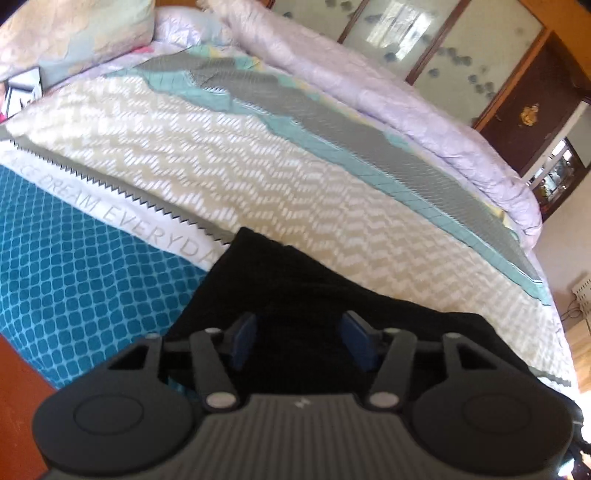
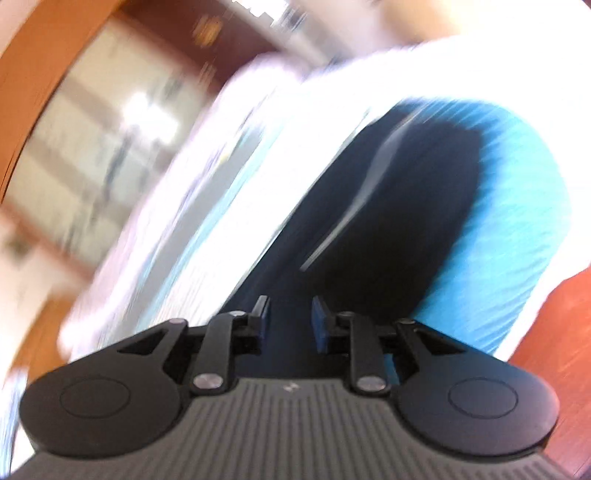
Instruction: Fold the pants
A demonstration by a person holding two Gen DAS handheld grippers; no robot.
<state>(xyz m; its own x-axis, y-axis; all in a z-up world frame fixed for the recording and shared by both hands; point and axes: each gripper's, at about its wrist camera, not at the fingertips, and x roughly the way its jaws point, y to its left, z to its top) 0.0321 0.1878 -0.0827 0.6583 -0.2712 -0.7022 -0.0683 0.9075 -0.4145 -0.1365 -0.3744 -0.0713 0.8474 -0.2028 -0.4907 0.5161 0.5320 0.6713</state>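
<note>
1. The black pants point(image 1: 295, 280) lie on the bed point(image 1: 258, 155), near the bed's bottom edge.
2. In the left wrist view the pants look like a flat dark shape with one pointed corner. That corner reaches up to the white strip with grey letters point(image 1: 122, 218).
3. The pants lie partly on the teal dotted cover point(image 1: 74, 266) and partly on the white zigzag quilt point(image 1: 221, 147).
4. In the right wrist view the pants point(image 2: 388, 221) stretch away from the tool in a long dark band. A thin pale line runs along them.
5. The left gripper point(image 1: 301, 341) is right over the pants. Its two blue pads point(image 1: 245, 341) are spread wide apart, and only black cloth shows in the gap. I cannot tell if the pads touch the cloth.
6. The right gripper point(image 2: 290, 319) is also over the pants. Its blue pads point(image 2: 319, 325) sit closer, but a gap shows between them and they pinch nothing.
7. The near end of the pants is hidden under both tools, so the waist and the leg ends cannot be told apart.
8. The right wrist view is very blurry. The bed there is just white and blue smears.
9. A lilac blanket point(image 1: 369, 92) is bunched along the far edge of the bed, by a wooden wardrobe point(image 1: 461, 55).
10. A pillow point(image 1: 66, 33) is cut off at the top left corner.
</note>
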